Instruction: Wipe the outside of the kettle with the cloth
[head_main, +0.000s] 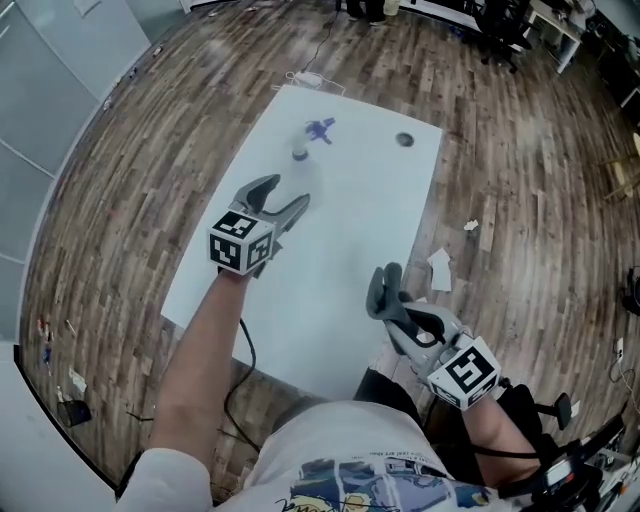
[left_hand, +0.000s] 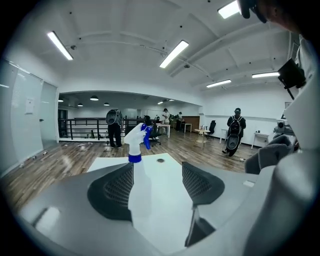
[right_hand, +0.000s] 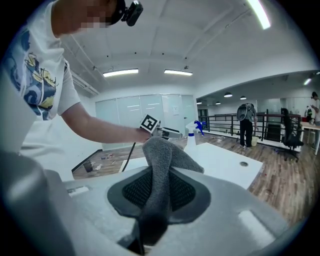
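Cloth clamped in right tool; left tool released, aimed at the spray bottle.

My right tool (right_hand: 160, 192) was clenched on the grey cloth (right_hand: 158, 152), which stood up out of the jaws in a folded hump and drooped over to one side. My left tool (left_hand: 157, 182) had its jaws wide apart with nothing between the pads. The spray bottle (left_hand: 137, 155), white with a blue trigger, stood upright on the white desk (head_main: 350, 230) just beyond the left tool and apart from it. The right tool sat well apart from the bottle, at the desk's near edge. A round hole (head_main: 404, 139) lay in the desk near the bottle, on its right in the head view.
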